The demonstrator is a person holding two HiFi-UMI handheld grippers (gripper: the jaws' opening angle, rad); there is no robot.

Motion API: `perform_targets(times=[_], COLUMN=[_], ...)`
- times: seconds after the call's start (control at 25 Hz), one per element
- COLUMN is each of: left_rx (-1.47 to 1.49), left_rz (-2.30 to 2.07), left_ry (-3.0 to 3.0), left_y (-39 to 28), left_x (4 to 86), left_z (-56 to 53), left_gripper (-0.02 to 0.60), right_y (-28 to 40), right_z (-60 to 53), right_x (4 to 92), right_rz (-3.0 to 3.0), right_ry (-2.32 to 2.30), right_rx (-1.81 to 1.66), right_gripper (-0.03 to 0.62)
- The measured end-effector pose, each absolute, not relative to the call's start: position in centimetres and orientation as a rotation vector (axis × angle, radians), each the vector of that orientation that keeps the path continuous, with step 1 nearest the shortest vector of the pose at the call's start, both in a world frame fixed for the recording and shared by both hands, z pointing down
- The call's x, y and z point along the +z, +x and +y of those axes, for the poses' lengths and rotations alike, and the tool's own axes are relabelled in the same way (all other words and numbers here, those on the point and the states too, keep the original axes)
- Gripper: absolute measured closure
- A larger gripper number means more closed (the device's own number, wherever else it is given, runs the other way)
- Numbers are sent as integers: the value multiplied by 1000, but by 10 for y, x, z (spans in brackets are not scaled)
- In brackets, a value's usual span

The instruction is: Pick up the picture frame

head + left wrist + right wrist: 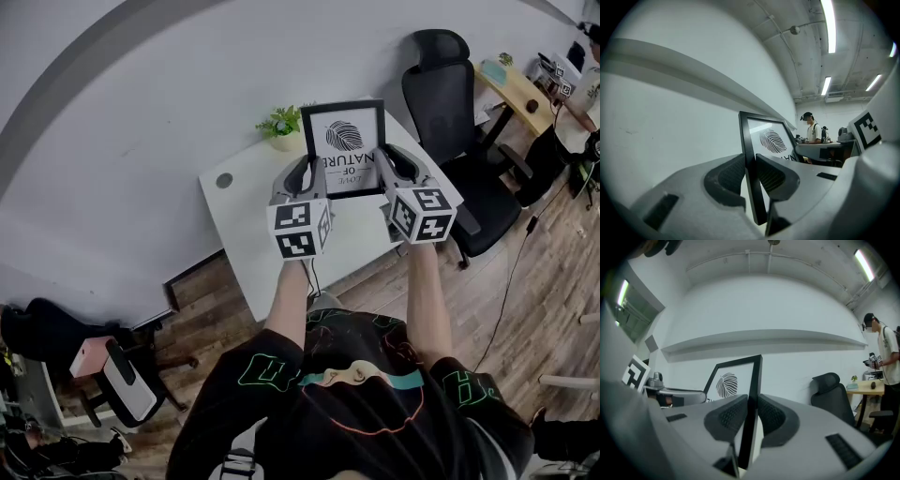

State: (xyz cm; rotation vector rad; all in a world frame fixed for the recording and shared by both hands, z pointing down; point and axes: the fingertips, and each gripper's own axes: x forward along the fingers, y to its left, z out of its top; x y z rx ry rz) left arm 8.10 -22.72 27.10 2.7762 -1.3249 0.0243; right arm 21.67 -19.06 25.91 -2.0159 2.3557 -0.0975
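A black picture frame [343,145] with a leaf print on white paper is held upright in the air above the white table [246,211]. My left gripper [312,176] is shut on its left edge. My right gripper [382,169] is shut on its right edge. In the left gripper view the frame's black edge [751,161] stands clamped between my two ribbed pads [769,177]. In the right gripper view the frame's edge [753,401] is likewise pinched between the pads [771,416], with the leaf print [726,384] showing to the left.
A small potted plant [280,126] stands on the table's far edge by the white wall. A black office chair [450,98] is right of the table. A wooden desk [521,94] with clutter is farther right. A person [885,355] stands at the room's far side.
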Motion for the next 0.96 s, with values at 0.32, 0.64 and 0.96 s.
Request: perform_targets(times=[0.32, 0.64, 0.96], left_rx=[23, 21, 34], left_rz=[-1298, -1271, -1263], left_ry=[2797, 2815, 2823], left_y=[93, 105, 108], left_x=[272, 272, 276], left_z=[-219, -212, -207], left_gripper=[508, 506, 506], right_y=[228, 239, 243], right_z=[-180, -170, -166], right_x=[260, 260, 265], right_rz=[2341, 2324, 2311], right_ry=[-2025, -2061, -2067], right_rx=[-94, -57, -65], right_gripper=[520, 520, 520])
